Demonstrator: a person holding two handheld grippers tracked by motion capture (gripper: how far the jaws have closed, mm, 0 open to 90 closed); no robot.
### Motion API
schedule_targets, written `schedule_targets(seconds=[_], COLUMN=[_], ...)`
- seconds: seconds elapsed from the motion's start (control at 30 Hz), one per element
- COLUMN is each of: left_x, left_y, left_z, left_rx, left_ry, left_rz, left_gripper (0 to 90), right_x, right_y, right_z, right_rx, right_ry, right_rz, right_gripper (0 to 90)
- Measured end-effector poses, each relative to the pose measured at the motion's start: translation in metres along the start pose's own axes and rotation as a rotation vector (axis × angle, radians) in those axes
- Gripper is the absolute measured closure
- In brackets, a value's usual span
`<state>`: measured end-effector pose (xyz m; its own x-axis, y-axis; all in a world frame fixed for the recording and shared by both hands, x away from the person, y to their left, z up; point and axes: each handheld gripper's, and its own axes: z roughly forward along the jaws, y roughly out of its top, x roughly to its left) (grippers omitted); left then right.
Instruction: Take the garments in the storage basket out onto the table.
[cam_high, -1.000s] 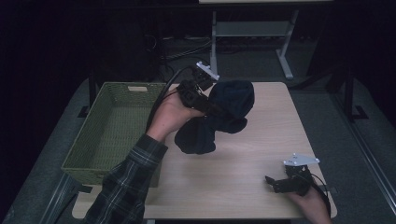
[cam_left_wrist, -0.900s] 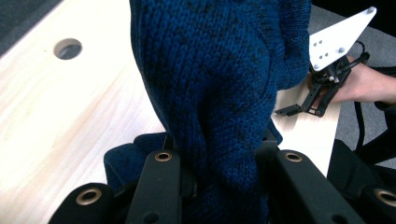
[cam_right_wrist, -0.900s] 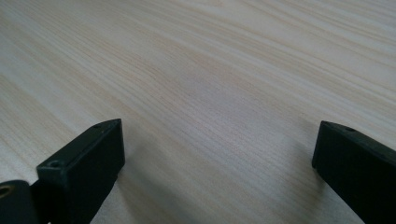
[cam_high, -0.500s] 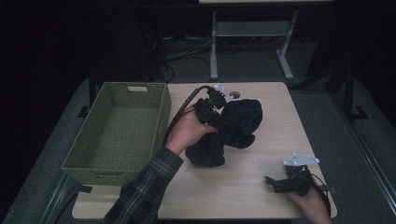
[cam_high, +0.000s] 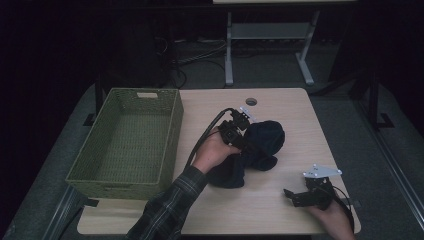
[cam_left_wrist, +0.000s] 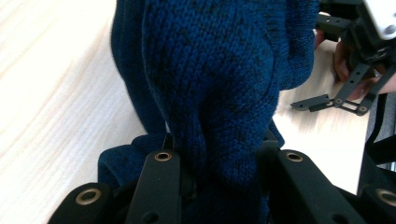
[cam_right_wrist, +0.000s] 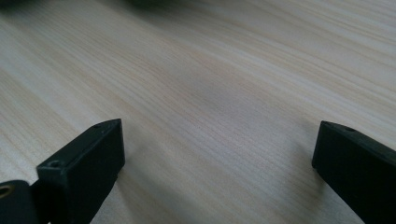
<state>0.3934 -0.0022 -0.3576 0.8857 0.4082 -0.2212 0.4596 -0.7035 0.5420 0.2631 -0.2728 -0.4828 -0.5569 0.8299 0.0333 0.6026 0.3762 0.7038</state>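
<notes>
Left tool brings the dark blue knit garment down onto the table

The left tool (cam_high: 239, 134), its jaws clamped on a fold of the dark blue knit garment (cam_high: 257, 150), now sits lower than a second ago and nearer the middle of the table (cam_high: 280, 107), having come away from the far side by the green woven basket (cam_high: 127, 137). The garment, which hung bunched in the air under the tool, now lies spread on the table top, part of it under the left hand (cam_high: 214, 152), and it reaches closer to the near edge.
</notes>
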Motion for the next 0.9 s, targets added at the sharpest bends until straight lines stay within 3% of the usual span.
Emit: schedule_targets(seconds=[0.27,0.53,0.7,0.9], left_x=[0.010,0.019,0.020,0.016], left_y=[-0.008,-0.016,-0.017,-0.019], left_z=[0.027,0.043,0.039,0.016], left_rx=[0.016,0.008,-0.022,-0.074], left_ry=[-0.014,0.001,0.015,0.069], left_rz=[-0.035,-0.056,-0.066,-0.033], left_gripper=[70.7,67.6,48.1,25.3], right_x=[0.000,0.000,0.000,0.000], right_y=[0.000,0.000,0.000,0.000], right_z=[0.000,0.000,0.000,0.000], right_rx=[0.003,0.004,0.004,0.004], right_ry=[-0.002,0.004,0.005,0.004], right_rz=[0.003,0.000,0.000,-0.001], right_gripper=[2.1,2.1,2.1,2.1])
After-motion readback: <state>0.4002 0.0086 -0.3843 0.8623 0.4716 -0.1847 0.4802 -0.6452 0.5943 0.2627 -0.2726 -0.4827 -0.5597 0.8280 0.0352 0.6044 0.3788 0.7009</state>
